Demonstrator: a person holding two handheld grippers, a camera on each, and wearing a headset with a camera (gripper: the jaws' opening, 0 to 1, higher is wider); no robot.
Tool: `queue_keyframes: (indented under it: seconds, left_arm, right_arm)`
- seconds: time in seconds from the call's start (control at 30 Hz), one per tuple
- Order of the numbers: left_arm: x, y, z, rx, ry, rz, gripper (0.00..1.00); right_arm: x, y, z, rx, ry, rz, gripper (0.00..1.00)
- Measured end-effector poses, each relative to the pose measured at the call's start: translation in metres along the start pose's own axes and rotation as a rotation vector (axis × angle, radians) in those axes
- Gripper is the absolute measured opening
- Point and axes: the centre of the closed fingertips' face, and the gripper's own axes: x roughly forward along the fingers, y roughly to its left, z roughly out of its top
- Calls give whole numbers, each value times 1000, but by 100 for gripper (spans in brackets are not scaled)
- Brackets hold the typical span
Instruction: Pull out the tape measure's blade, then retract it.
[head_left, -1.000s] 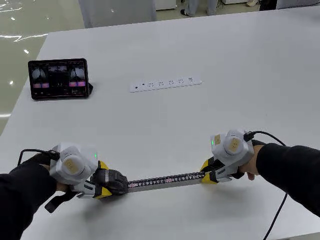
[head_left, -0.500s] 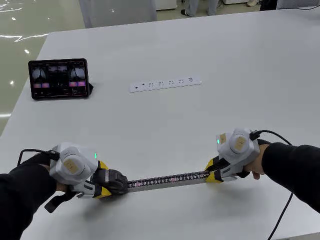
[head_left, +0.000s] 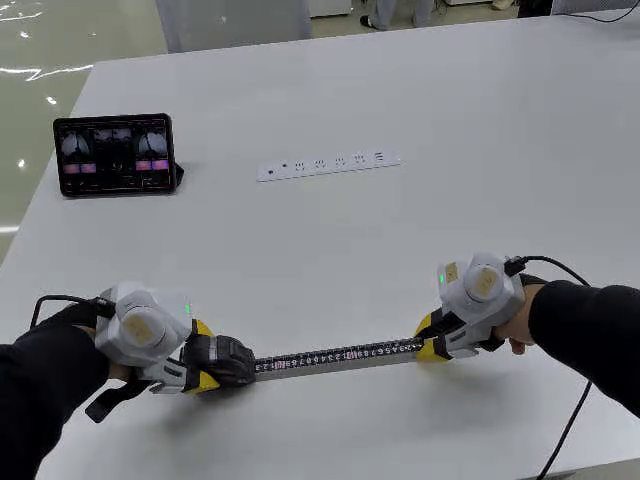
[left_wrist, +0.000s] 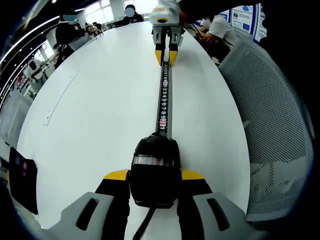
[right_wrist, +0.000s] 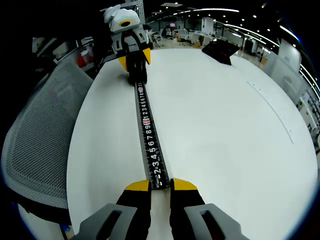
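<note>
In the head view the left hand-held gripper (head_left: 207, 357) is clamped on the tape measure (head_left: 240, 362), squeezing its black case (head_left: 226, 358) near the front edge of the worktop (head_left: 420, 220). The right hand-held gripper (head_left: 429, 338) is closed on the free end of the blade (head_left: 335, 357). The two are well apart, with the blade stretched straight between them and low along the surface (kept flat, I judge, so it cannot buckle or twist). A tablet (head_left: 115, 153) and a power strip (head_left: 328, 164) sit farther back, well away from the work.

In the left gripper view the jaws press the case from both sides. Its mouth points away from the hand, so the blade leaves in line with the pull. That squeeze probably anchors the case against the spring's tug. The other hand-held gripper stands at the blade's far end.

In the right gripper view the yellow tips are together on the very end of the blade, with the lowest numbers just beyond them (a pinch there gives the firmest hold on the end). The blade runs straight to the case in the far jaws.

The pull-out looks done or nearly so, and retraction remains. It is safest to walk the pinched end back toward the case, since a freed blade could whip.
</note>
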Motion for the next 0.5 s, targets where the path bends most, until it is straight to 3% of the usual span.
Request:
queue_keyframes:
  seconds: [0.5]
  left_arm:
    - [0,-1,2,-3,-1,5,32]
  right_arm:
    - [0,2,1,-1,-5,-22,12]
